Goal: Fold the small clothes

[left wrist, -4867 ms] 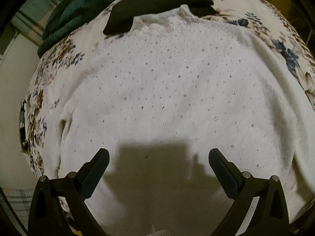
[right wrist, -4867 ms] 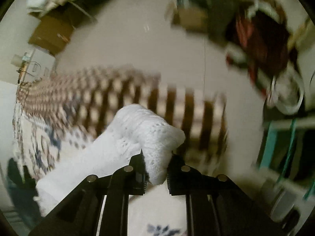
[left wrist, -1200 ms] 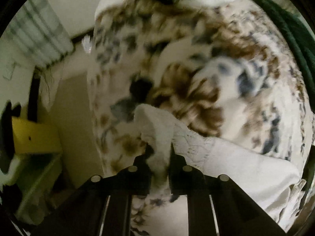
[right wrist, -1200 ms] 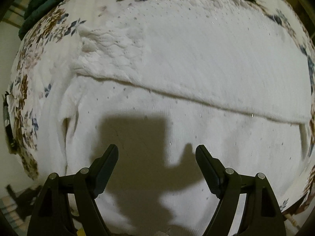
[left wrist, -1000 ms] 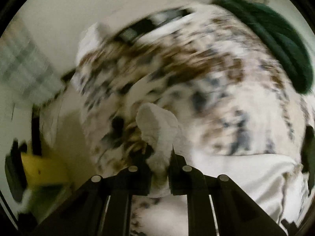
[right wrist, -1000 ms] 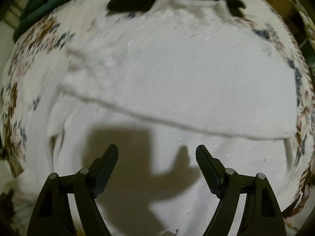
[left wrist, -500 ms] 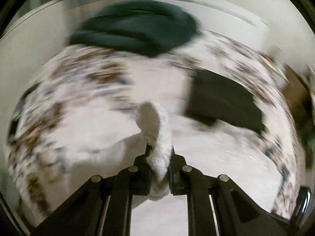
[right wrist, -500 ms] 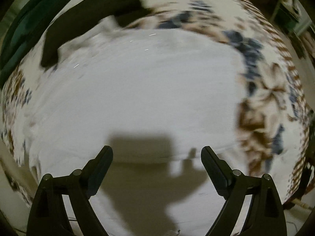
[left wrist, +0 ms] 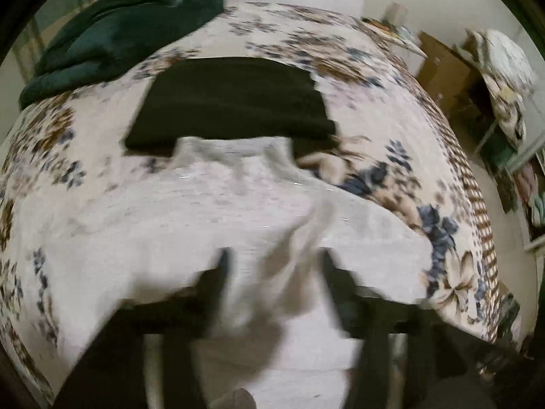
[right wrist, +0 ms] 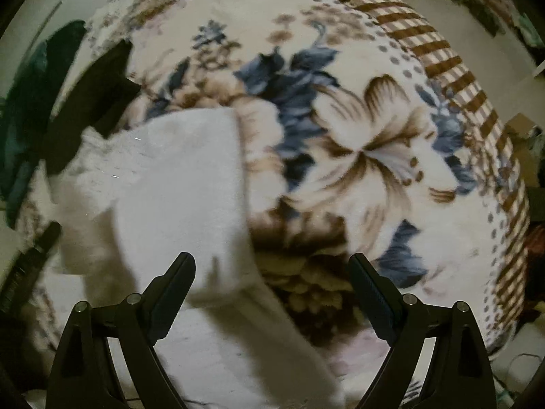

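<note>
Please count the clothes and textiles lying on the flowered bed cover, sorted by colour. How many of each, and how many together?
White: 1, the sweater
Black: 1, the folded garment
Dark green: 1, the bundle
Total: 3, all lying on the flowered cover.

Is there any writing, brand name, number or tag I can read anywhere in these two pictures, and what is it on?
None can be read.
White sweater: no label or print shows.
Black folded garment: plain, no text.
Floral blanket: flower pattern only.
Cardboard boxes in the background: too blurred and small to tell whether they carry print.
</note>
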`<state>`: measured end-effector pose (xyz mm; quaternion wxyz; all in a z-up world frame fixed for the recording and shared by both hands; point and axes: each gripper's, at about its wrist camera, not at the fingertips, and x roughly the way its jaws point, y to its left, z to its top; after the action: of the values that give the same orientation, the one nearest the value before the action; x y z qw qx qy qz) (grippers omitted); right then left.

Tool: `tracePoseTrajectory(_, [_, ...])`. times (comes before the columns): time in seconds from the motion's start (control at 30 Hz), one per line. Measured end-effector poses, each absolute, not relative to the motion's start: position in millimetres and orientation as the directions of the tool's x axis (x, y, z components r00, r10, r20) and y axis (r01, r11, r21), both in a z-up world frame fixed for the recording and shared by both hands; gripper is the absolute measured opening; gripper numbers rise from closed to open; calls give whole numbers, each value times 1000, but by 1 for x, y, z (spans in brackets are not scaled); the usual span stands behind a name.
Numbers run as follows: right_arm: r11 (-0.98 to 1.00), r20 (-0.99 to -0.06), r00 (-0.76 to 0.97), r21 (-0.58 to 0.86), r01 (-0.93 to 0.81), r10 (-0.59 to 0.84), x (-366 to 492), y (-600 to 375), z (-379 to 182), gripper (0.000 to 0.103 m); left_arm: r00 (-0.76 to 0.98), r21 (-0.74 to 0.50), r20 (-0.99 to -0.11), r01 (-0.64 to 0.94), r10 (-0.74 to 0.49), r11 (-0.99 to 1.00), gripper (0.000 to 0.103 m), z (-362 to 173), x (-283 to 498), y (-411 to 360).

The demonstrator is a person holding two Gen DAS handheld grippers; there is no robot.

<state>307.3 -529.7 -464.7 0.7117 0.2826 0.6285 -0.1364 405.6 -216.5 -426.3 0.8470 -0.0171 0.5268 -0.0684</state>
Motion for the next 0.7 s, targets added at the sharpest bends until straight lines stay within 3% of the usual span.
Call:
tracePoseTrajectory(0.03, [796, -962, 194, 268, 543, 191, 308, -528, -460, 93, 445, -91, -889, 63, -109, 994, 93, -425, 404, -201])
tracePoseTrajectory(0.27, [762, -886, 256, 463, 452, 386, 367, -472, -465, 93, 450, 89, -875, -216, 180, 972, 93, -429, 378, -65])
tracePoseTrajectory(0.4, [790, -898, 205, 441, 426, 390, 405, -437, -501, 92, 363, 198, -876, -329, 317, 923, 93, -451, 362, -5])
tracePoseTrajectory(0.43, [798, -902, 189, 432, 421, 388, 411, -431, -509, 87, 344, 203, -880, -350, 327, 914, 93, -456, 358, 7])
tracePoseTrajectory(0.5, [828, -915, 168, 402, 391, 366, 422, -415, -519, 43, 323, 209, -883, -379, 341, 901, 93, -462, 352, 21])
tracePoseTrajectory(0.53, [844, -929, 164, 371, 388, 333, 427, -409, -520, 10, 314, 215, -883, -389, 348, 896, 93, -465, 351, 27])
tracePoseTrajectory(0.7, [881, -937, 307, 283, 379, 169, 405, -415, -460, 10, 314, 195, -889, -401, 334, 895, 93, -467, 348, 42])
